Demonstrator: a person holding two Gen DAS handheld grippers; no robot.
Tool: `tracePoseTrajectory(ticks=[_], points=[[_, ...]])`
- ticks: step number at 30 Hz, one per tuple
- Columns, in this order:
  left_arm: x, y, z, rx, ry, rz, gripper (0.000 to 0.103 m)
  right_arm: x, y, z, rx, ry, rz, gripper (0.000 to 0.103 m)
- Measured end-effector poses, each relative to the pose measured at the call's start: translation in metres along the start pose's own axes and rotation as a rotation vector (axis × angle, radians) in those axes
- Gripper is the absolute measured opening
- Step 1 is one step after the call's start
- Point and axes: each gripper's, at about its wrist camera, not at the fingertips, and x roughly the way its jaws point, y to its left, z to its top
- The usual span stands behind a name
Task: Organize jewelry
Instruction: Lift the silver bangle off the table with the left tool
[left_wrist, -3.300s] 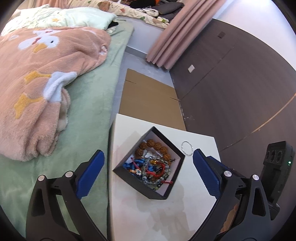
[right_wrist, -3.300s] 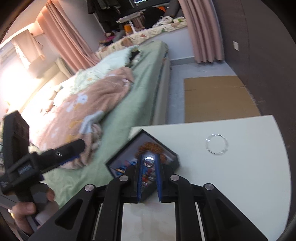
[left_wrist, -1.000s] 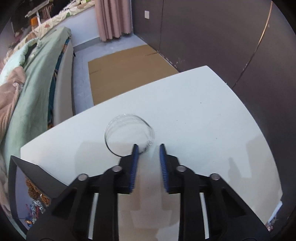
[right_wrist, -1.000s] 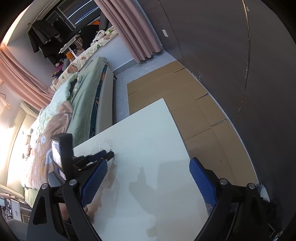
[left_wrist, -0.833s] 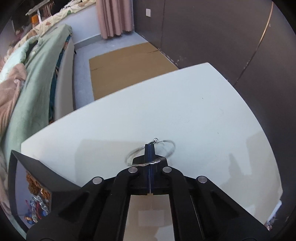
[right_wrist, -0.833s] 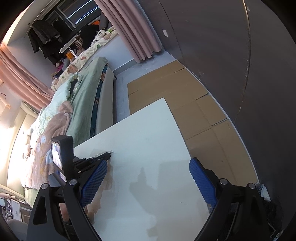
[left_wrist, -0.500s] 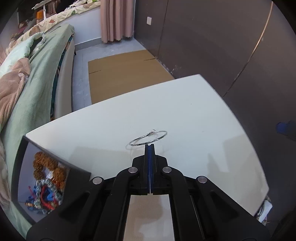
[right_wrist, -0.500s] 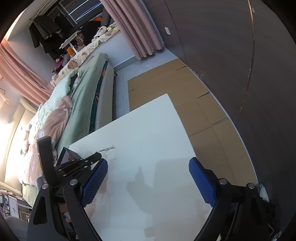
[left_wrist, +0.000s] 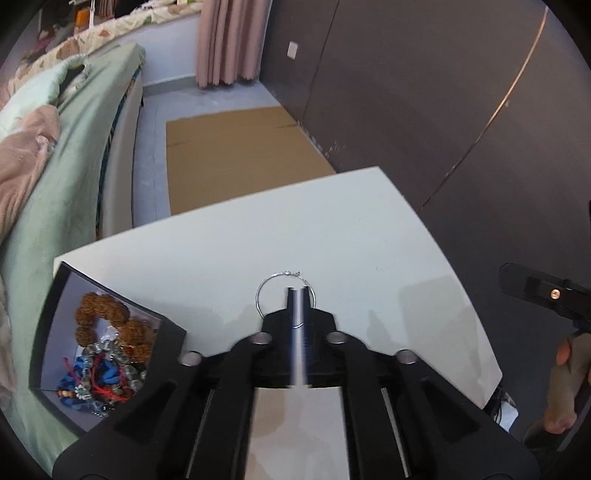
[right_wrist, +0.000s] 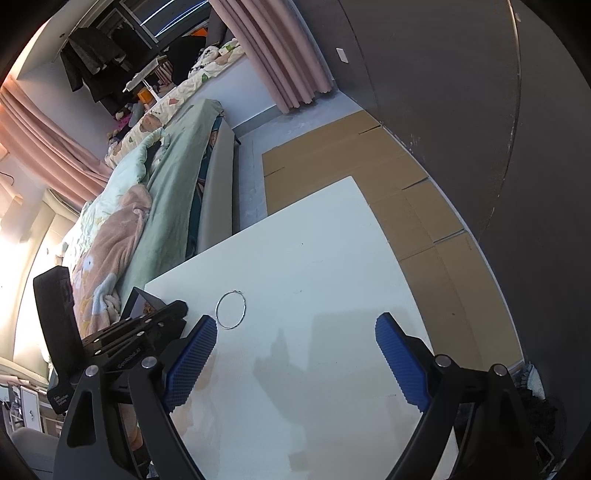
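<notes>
Silver hoop earring (left_wrist: 285, 297) pinched, raised over the white table (left_wrist: 369, 236).
Left gripper (left_wrist: 297, 295) pressed together on the hoop's near edge; right gripper (right_wrist: 295, 339) spread wide, holding nothing. Black jewelry box (left_wrist: 48, 321) of beaded bracelets (left_wrist: 103, 354) at the table's left corner.

Silver hoop (left_wrist: 285, 293) — white table (left_wrist: 369, 236)

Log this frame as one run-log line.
left claw: shut on hoop, lifted off table | right claw: open, idle | box: open, beads inside | next: hoop to box
</notes>
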Motion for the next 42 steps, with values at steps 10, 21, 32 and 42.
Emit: tracePoseTrajectory(ticks=[10,21,32,42], points=[[0.036,-0.006,0.012,0.012,0.018,0.068,0.046,-0.001,-0.014,0.004,0.026,-0.004,-0.024,0.086],[0.071,-0.014,0.021,0.094,0.059,0.141,0.037,-0.004,-0.022,0.012,0.040,-0.018,-0.010,0.086],[0.068,0.013,0.015,-0.034,0.106,0.119,0.002,-0.006,-0.022,0.011,0.040,-0.020,-0.011,0.086],[0.039,0.027,0.002,-0.115,0.070,0.079,0.002,-0.005,-0.015,0.009,0.016,-0.012,-0.014,0.086]])
